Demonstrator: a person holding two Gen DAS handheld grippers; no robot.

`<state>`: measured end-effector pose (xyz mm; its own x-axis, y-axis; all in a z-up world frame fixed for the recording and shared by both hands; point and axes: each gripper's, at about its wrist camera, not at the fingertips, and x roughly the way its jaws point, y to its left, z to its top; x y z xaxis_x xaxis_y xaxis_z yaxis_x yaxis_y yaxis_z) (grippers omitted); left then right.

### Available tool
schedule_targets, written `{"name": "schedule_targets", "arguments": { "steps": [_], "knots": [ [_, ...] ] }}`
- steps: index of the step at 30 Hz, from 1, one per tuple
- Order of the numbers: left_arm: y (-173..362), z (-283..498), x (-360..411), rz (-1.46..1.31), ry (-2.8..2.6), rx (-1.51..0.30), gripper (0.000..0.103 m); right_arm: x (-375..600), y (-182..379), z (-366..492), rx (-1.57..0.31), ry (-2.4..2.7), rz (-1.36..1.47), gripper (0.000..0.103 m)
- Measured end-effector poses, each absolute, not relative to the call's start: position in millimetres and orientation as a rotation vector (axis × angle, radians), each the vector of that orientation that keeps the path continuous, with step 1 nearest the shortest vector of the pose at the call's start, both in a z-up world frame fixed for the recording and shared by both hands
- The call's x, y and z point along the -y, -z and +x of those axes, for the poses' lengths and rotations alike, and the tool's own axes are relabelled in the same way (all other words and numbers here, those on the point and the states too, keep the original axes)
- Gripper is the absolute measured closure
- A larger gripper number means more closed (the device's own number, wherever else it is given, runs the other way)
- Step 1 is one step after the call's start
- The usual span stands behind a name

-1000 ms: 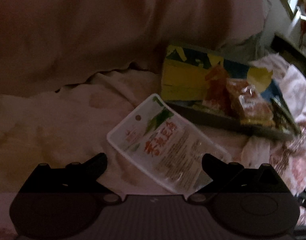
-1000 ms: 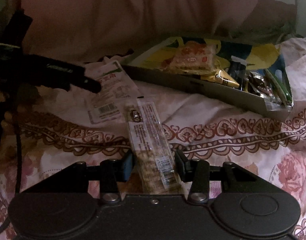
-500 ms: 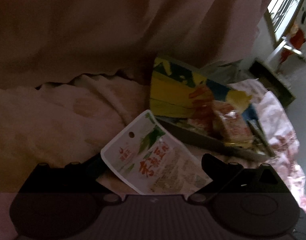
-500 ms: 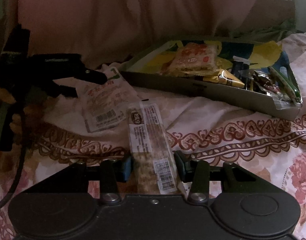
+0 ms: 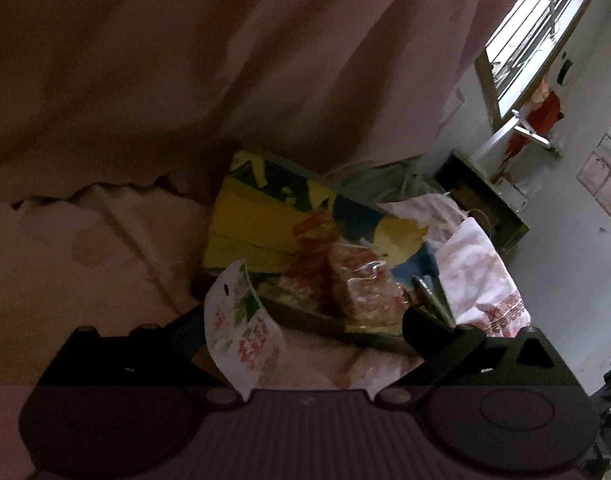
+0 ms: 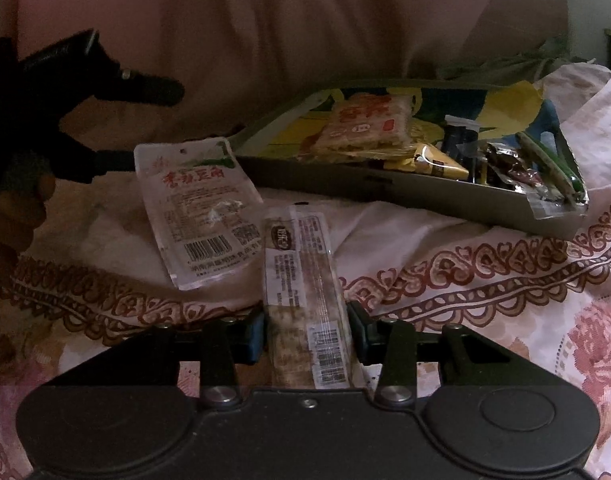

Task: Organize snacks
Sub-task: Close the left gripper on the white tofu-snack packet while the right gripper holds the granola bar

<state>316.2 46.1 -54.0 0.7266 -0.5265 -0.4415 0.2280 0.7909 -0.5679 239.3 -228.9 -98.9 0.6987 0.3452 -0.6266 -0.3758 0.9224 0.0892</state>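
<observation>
A white snack pouch with red characters (image 5: pixel 241 332) stands on edge against my left gripper's (image 5: pixel 301 332) left finger; the jaws are wide apart. It also shows in the right wrist view (image 6: pixel 197 208), lifted off the bedsheet, with the left gripper (image 6: pixel 105 120) above and beside it. My right gripper (image 6: pixel 305 332) is shut on a long clear cracker pack (image 6: pixel 305 292) that rests on the sheet. The snack tray (image 6: pixel 425 196) holds several packets; it also shows in the left wrist view (image 5: pixel 325 332).
A pink quilt (image 6: pixel 265 20) rises behind the tray. The floral bedsheet (image 6: pixel 485 280) spreads across the front and right. A window (image 5: pixel 537 32) and a dark cabinet (image 5: pixel 477 196) are at the far right in the left wrist view.
My left gripper rose and turned right towards the tray, and the white pouch came up off the sheet onto its edge. My right gripper stayed shut on the cracker pack, nearly still.
</observation>
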Motion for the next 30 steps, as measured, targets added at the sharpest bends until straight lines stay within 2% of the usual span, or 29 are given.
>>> {"name": "schedule_targets", "arguments": {
  "steps": [7,15,21,30],
  "knots": [
    [54,314,-17,-0.512,0.463,-0.591,0.001,234,98,241,-0.686,-0.397,-0.028,0.059],
    [67,308,9,-0.321,0.396,-0.637,0.003,237,96,240,-0.682,-0.393,-0.013,0.059],
    [88,310,16,-0.247,0.328,-0.71,0.015,236,98,243,-0.678,-0.389,-0.013,0.059],
    [97,309,21,-0.201,0.208,-0.687,0.043,233,101,242,-0.665,-0.387,-0.036,0.059]
  ]
}}
